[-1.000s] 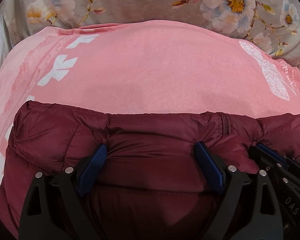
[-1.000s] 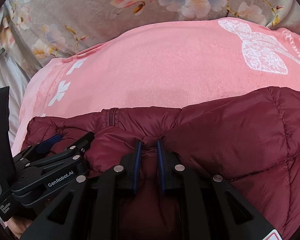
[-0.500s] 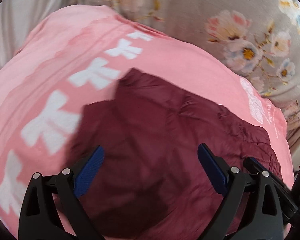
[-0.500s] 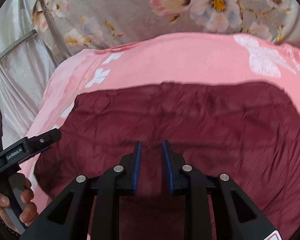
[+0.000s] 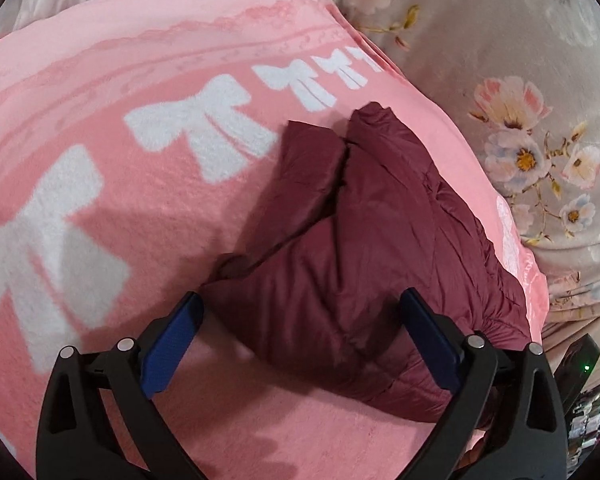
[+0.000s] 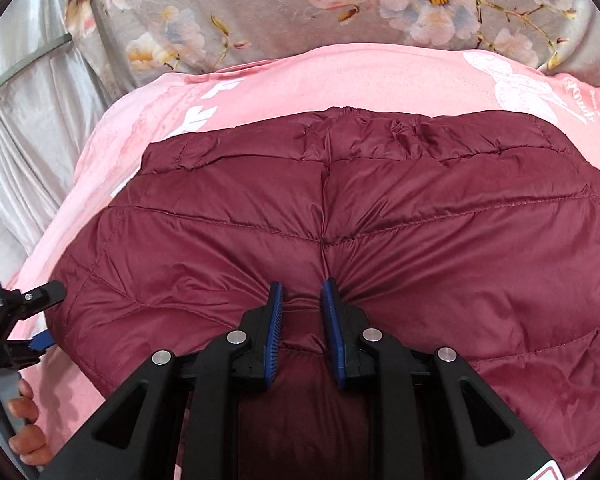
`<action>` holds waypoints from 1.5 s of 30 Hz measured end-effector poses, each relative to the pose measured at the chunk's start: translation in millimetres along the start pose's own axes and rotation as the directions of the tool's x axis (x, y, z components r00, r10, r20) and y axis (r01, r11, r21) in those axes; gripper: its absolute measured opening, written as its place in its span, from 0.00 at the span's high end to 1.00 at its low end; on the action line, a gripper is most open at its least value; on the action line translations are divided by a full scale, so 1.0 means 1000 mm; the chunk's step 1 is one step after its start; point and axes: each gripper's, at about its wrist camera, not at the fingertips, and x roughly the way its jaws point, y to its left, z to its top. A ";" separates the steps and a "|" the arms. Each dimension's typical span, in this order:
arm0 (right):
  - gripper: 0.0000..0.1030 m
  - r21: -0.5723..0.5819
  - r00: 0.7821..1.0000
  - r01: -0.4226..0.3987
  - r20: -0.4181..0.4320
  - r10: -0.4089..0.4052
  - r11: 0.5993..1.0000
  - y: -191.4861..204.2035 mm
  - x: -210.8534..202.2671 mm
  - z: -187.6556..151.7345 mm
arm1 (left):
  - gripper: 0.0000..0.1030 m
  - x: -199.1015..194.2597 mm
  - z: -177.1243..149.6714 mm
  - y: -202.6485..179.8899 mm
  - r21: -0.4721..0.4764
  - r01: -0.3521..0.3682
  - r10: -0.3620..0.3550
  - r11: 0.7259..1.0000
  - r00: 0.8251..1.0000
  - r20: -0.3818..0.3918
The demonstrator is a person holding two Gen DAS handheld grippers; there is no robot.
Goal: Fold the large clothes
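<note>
Maroon puffer jacket [image 6: 380,208] on pink blanket [image 5: 140,220], floral sheet [image 6: 260,12] behind

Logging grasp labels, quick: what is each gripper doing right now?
Left gripper: open, holding nothing, above the maroon puffer jacket.
Right gripper: shut on a pinch of the jacket.

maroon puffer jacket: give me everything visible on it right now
The maroon puffer jacket is a glossy, nylon-looking quilted garment with stitched baffles and a short zipper end showing at its far edge. It lies folded into a thick bundle on the pink blanket. The right claw is shut on a pinch of its near fabric, which puckers around the blue pads. The left claw is open and holds nothing, its fingers straddling the jacket's near corner. In the left wrist view, a narrower folded part sticks out beyond the bundle.
</note>
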 end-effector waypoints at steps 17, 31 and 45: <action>1.00 0.090 0.994 -0.069 -0.074 0.075 0.994 -0.024 -0.041 -0.052 | 0.85 -0.080 0.002 -0.093 0.223 0.167 -0.193 0.960 0.976 0.100; 1.00 0.127 0.997 0.060 0.043 -0.066 0.990 -0.067 -0.150 -0.064 | 0.85 -0.077 -0.071 -0.303 0.590 0.339 -0.363 0.733 0.928 -0.083; 0.95 0.347 0.971 0.209 0.036 -0.236 0.914 -0.182 -0.212 -0.114 | 0.85 0.061 -0.210 -0.366 0.675 0.302 -0.098 0.674 0.941 -0.323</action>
